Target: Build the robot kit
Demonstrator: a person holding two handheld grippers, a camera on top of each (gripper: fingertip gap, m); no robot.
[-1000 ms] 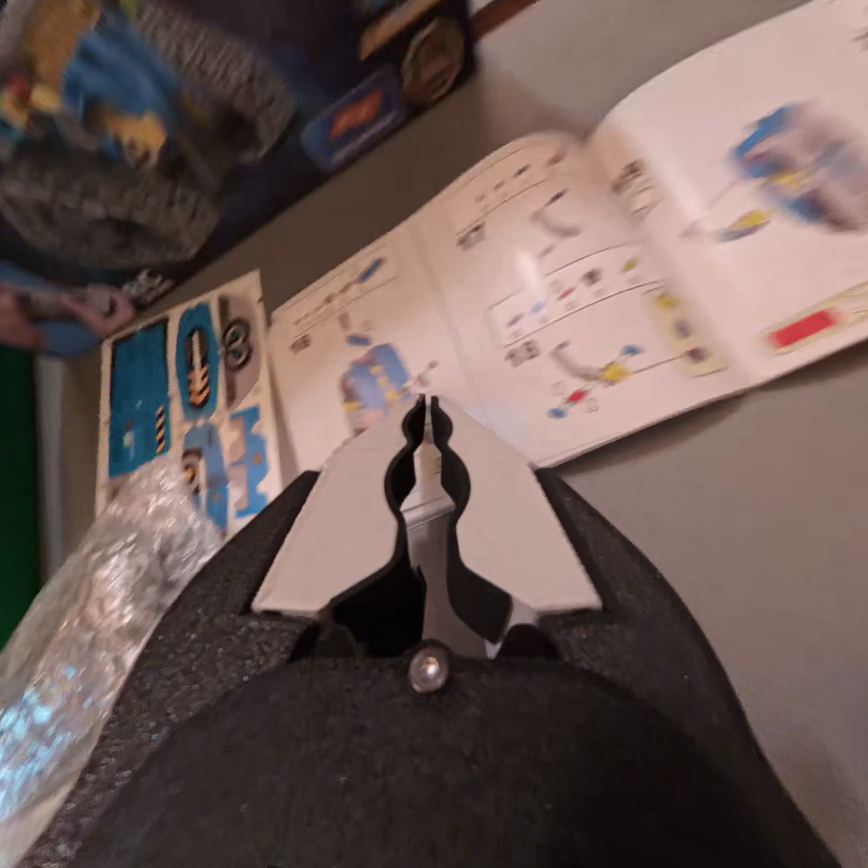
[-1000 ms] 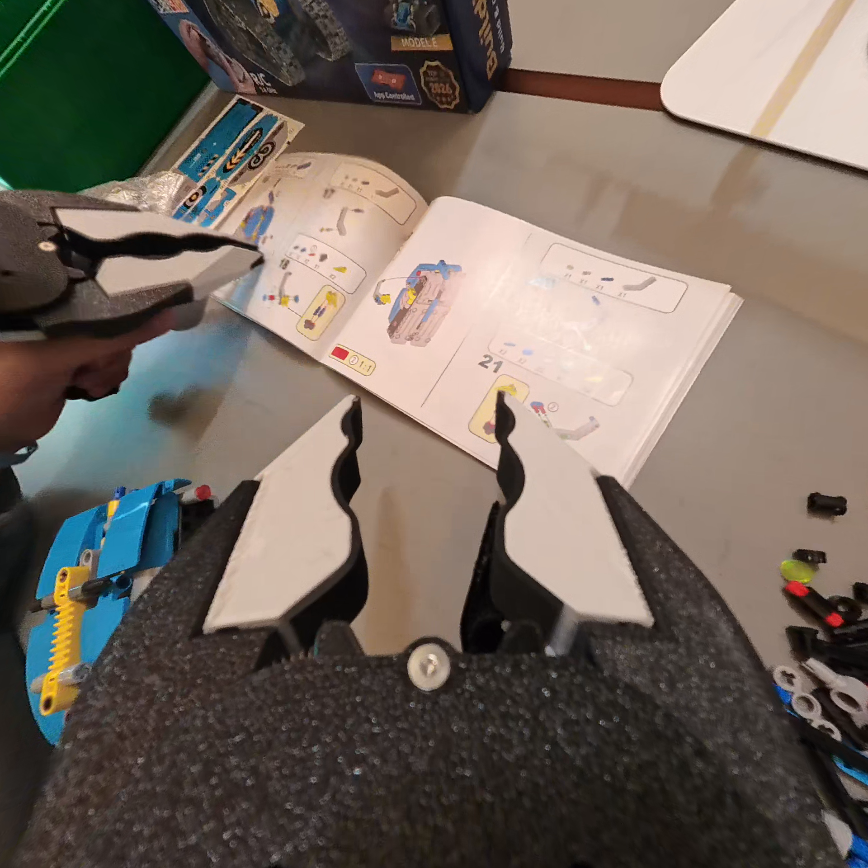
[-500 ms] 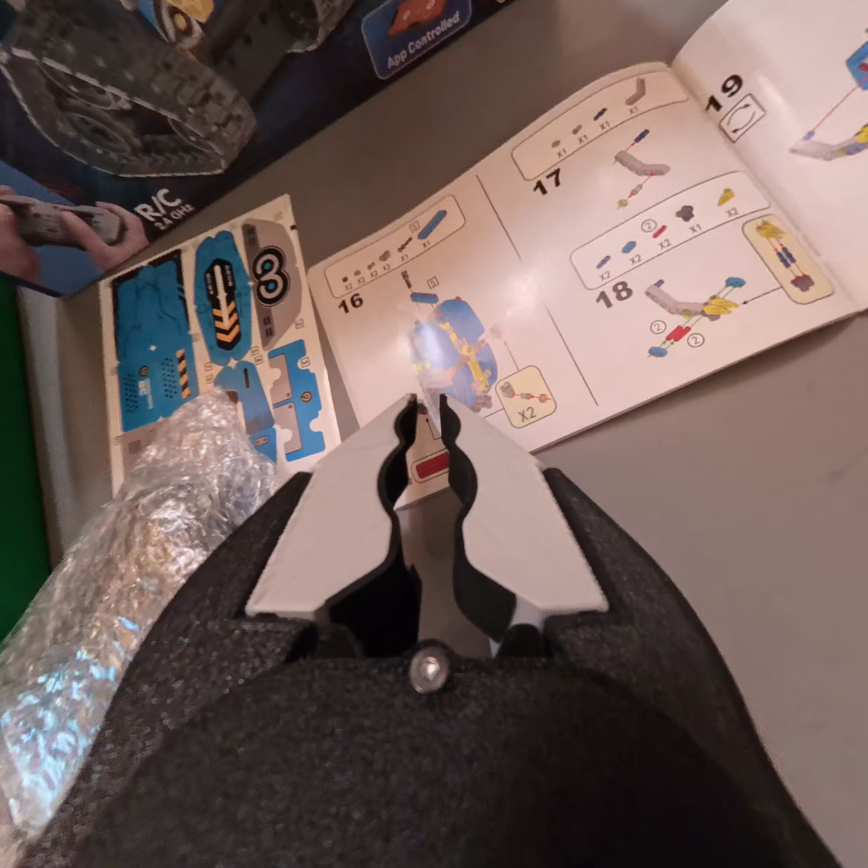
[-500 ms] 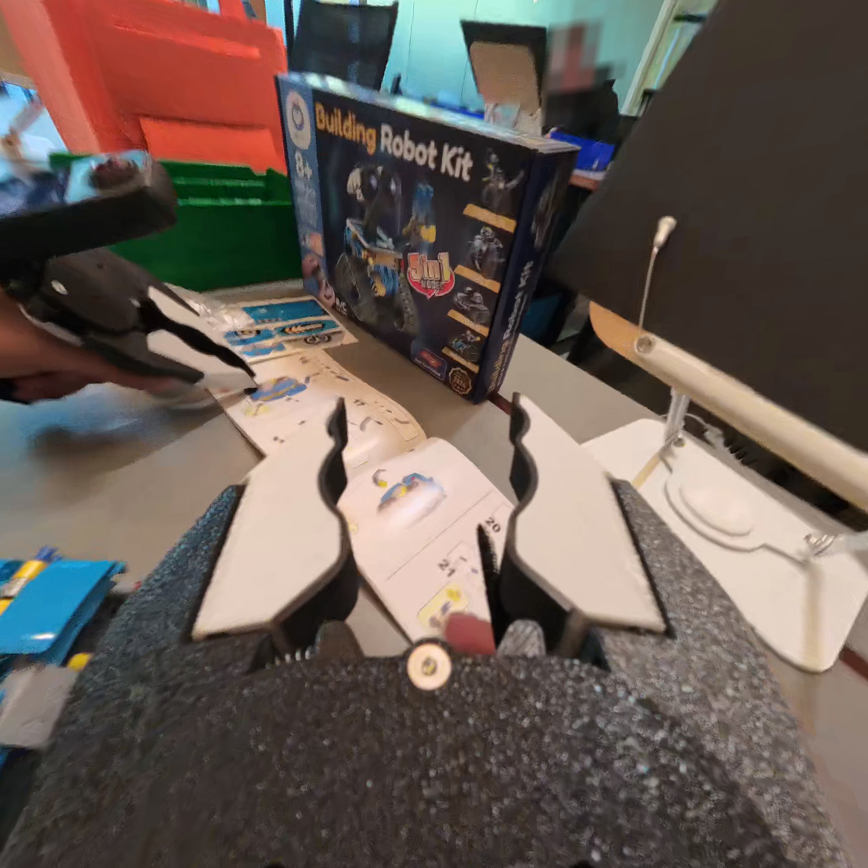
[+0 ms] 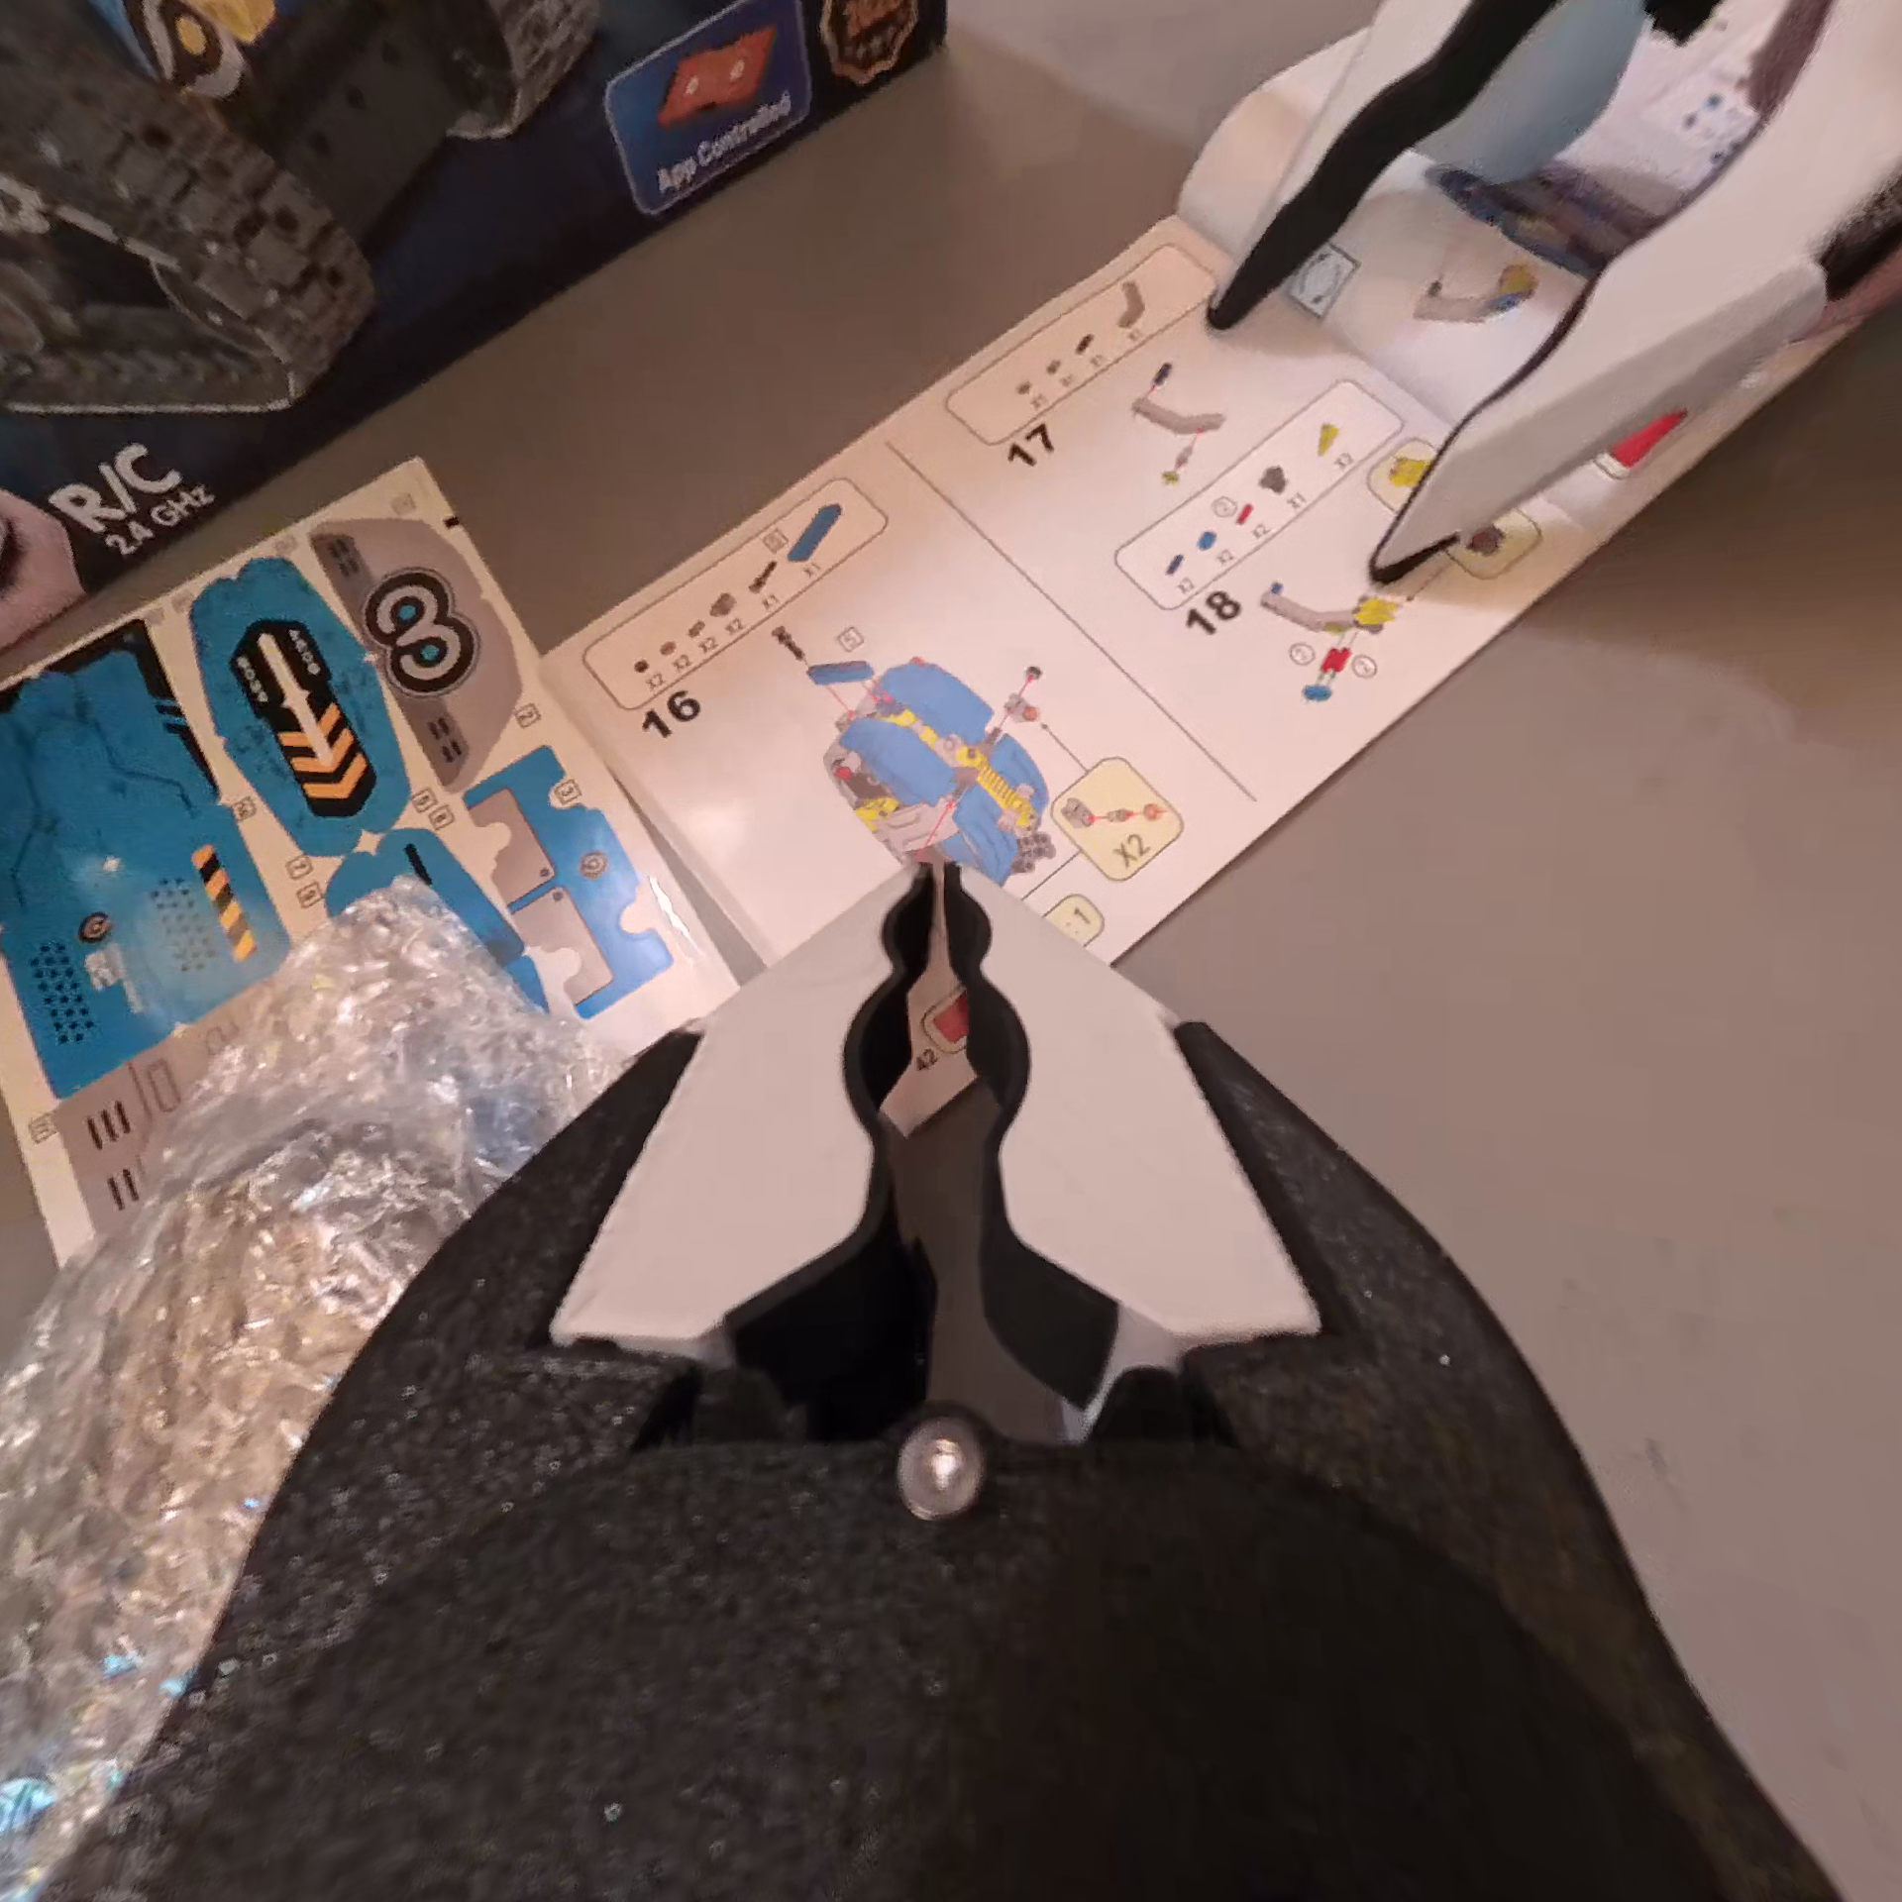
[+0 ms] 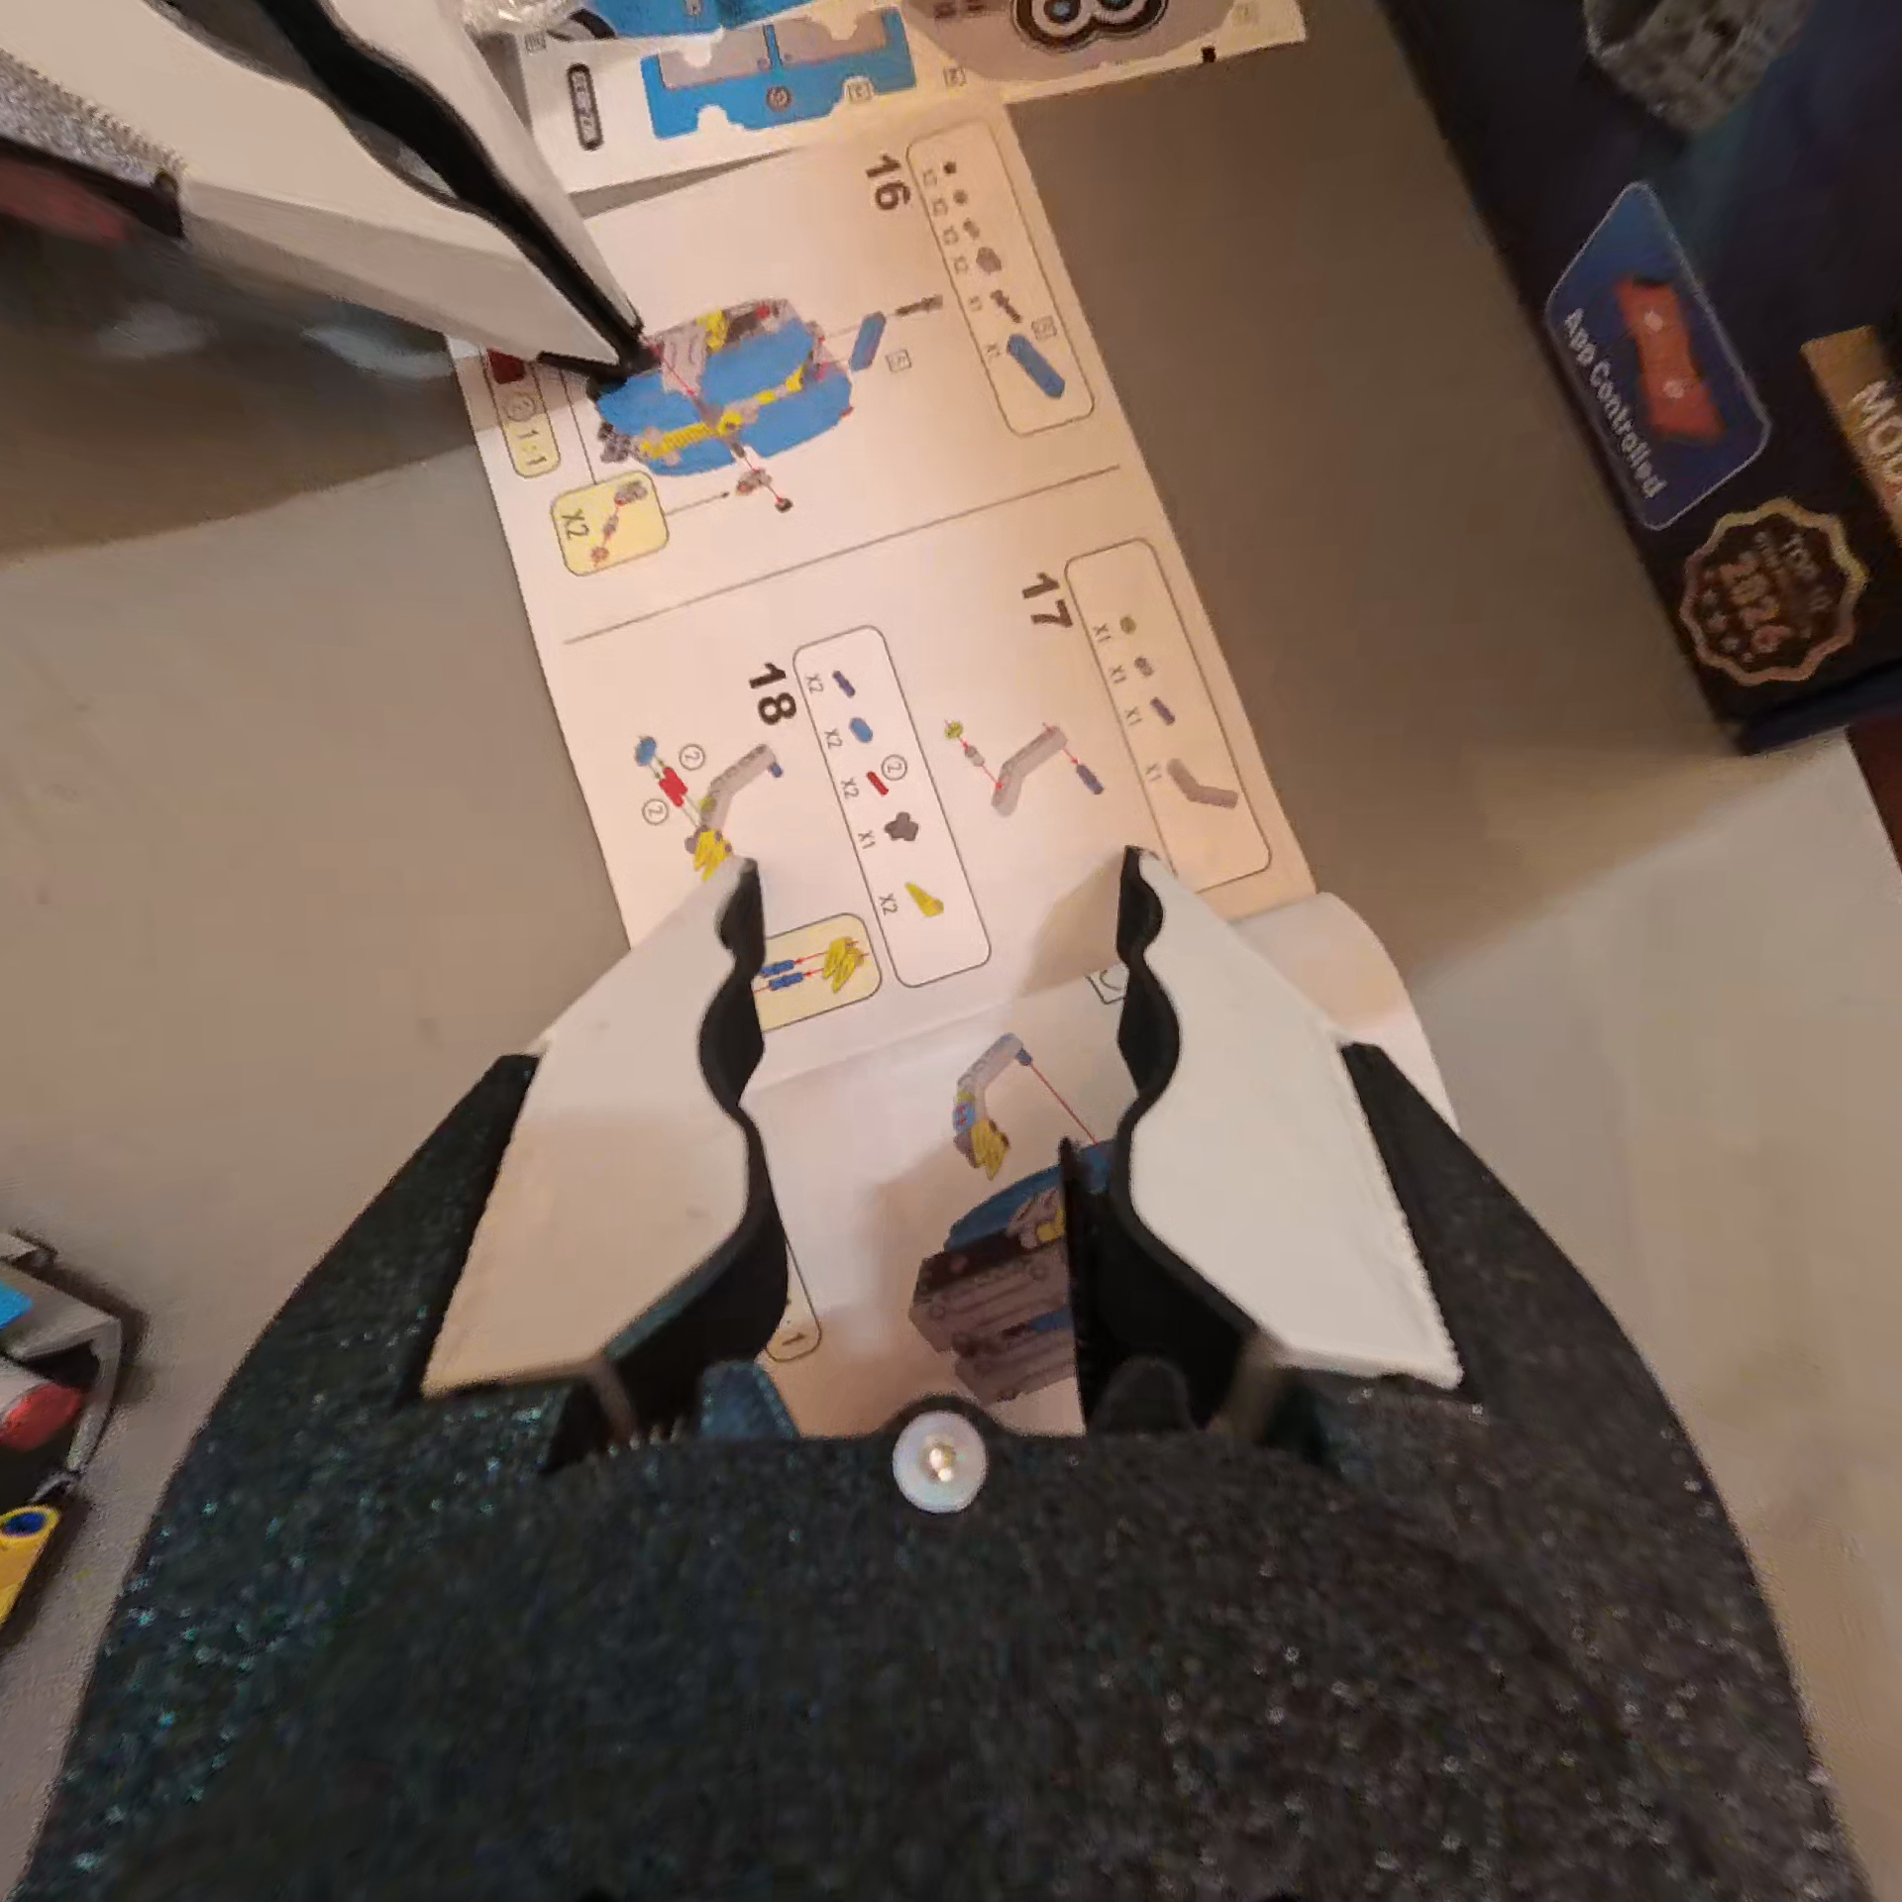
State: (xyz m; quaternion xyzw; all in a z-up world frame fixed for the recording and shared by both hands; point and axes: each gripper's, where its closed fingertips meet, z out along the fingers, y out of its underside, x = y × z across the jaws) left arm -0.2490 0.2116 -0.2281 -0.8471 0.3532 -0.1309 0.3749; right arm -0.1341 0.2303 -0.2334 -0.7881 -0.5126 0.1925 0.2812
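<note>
An open instruction booklet (image 5: 1029, 638) lies on the grey table; it also shows in the right wrist view (image 6: 926, 535). My left gripper (image 5: 935, 877) is shut, and its tips rest on the near corner of the left page, by the blue model drawing. It shows at the upper left of the right wrist view (image 6: 623, 355). My right gripper (image 6: 939, 868) is open, tips down on the booklet near its fold. A curled-up right page (image 6: 1338, 957) bends around its right finger. It shows at the top right of the left wrist view (image 5: 1307, 437).
A blue sticker sheet (image 5: 288, 772) lies left of the booklet, partly under a crinkled clear plastic bag (image 5: 257, 1235). A dark kit box (image 5: 412, 154) stands behind; it also shows at the right of the right wrist view (image 6: 1698, 360). Loose coloured parts (image 6: 41, 1389) lie at the left edge.
My right gripper swung down from facing the box onto the booklet and entered the left wrist view. The right page now curls up. My left gripper edged forward on the page.
</note>
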